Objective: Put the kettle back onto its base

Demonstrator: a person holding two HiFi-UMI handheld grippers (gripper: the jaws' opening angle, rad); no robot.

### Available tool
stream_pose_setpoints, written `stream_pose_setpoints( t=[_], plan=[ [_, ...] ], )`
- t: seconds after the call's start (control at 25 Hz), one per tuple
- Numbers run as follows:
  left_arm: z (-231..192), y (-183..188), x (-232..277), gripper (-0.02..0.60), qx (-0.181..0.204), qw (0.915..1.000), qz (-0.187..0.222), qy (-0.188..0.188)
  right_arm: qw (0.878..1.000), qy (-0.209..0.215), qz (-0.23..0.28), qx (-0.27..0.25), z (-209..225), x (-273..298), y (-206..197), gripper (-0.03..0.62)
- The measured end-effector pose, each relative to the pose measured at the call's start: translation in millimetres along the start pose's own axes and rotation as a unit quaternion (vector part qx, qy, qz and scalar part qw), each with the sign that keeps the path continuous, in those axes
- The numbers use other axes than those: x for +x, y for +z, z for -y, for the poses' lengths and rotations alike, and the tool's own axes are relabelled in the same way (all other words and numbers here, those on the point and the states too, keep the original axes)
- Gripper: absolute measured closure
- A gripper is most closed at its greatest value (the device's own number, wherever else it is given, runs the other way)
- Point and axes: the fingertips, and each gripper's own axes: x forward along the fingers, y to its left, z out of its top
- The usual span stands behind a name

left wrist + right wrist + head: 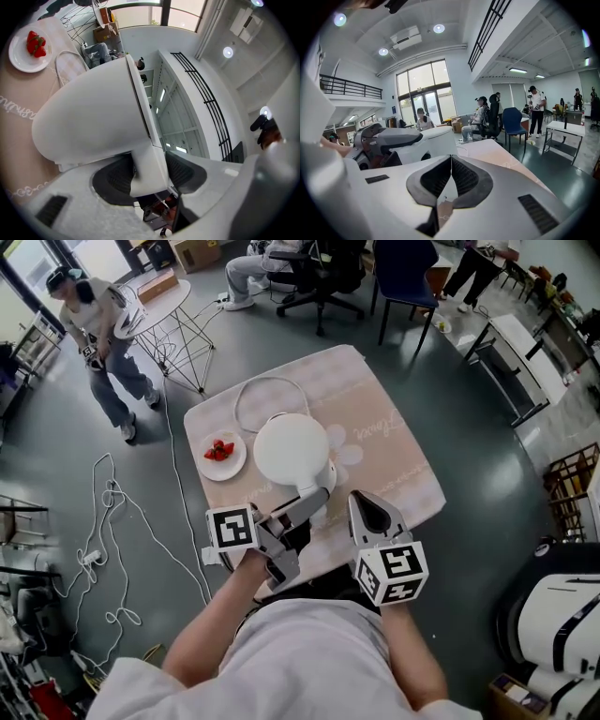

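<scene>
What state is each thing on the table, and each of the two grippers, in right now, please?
kettle: upright, lid closed, gripped by its handle.
left gripper: shut on the handle.
right gripper: jaws together, empty.
plate: flat on the tablecloth, holding strawberries.
tablecloth: spread over the table.

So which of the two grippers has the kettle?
The left gripper: its fingers clamp the kettle by its handle. The right gripper, beside it, has its fingers shut on nothing.
</scene>
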Motion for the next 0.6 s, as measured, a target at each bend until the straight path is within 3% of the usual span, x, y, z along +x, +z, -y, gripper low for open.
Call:
stream_pose_setpoints(
  t=[0.6],
  plan=[
    [-8, 4, 21, 0.364, 0.001, 0.9997, 0.017, 0.019, 1.0, 0.024, -0.008, 0.008, 27, 11, 2, 0.588]
  ],
)
